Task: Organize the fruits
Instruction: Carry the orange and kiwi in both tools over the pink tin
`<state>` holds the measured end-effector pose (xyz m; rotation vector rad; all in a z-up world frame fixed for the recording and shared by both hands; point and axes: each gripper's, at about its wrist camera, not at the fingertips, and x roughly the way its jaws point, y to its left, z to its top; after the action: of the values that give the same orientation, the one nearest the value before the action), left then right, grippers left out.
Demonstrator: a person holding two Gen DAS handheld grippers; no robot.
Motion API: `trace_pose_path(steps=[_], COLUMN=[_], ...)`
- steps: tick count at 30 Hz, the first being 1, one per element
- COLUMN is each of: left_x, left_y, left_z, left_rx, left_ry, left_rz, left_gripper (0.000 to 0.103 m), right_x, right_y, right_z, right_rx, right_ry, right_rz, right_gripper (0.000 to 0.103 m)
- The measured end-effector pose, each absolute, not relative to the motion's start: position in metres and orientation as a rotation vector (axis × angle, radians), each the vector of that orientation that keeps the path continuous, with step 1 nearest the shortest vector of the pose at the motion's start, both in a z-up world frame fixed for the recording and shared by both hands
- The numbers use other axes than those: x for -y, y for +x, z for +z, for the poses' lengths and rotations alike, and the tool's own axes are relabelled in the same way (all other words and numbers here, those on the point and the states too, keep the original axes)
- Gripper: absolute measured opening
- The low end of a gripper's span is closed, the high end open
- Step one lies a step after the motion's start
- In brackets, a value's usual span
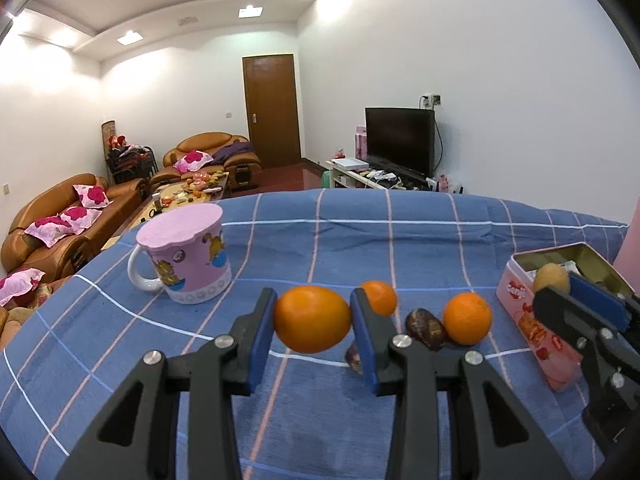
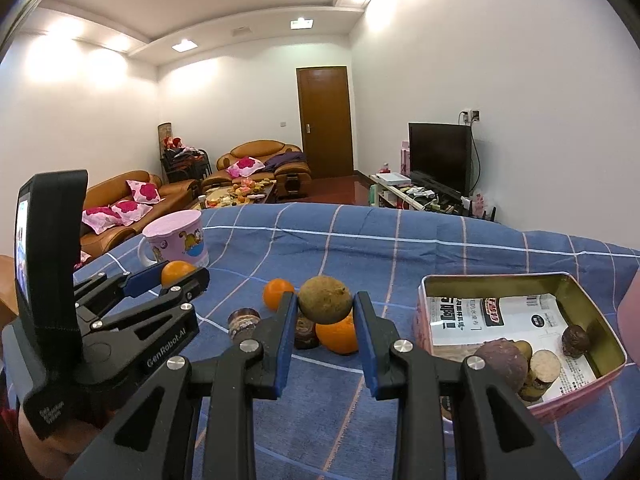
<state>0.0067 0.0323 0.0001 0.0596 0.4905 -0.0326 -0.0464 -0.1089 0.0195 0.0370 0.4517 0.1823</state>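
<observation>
My left gripper (image 1: 313, 318) is shut on a large orange (image 1: 312, 319) and holds it above the blue checked cloth. My right gripper (image 2: 325, 307) is shut on a round brown fruit (image 2: 325, 299), also off the cloth; it shows in the left wrist view (image 1: 551, 278) over the tin. The pink tin (image 2: 600, 304) at right holds several dark and brown fruits (image 2: 502, 358). On the cloth lie a small orange (image 1: 380, 297), another orange (image 1: 467, 319) and dark brown fruits (image 1: 425, 328).
A pink lidded mug (image 1: 186, 254) stands at the left on the cloth (image 1: 400, 248). Behind the table are brown sofas (image 1: 60, 224), a coffee table, a door and a TV (image 1: 400, 140).
</observation>
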Motion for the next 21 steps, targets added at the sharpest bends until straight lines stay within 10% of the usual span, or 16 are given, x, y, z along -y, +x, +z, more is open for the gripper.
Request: trace_pose_path(steps=[21], left_x=[0.030], left_y=[-0.011], left_z=[0.004], left_rx=[-0.474], left_ry=[0.105], left_rz=[-0.085], left_gripper=[0.039], right_x=[0.161], right_y=[-0.059], right_z=[0.016], right_rx=[-0.454], right_ry=[0.045], right_rz=[0.109], right_gripper=[0.031])
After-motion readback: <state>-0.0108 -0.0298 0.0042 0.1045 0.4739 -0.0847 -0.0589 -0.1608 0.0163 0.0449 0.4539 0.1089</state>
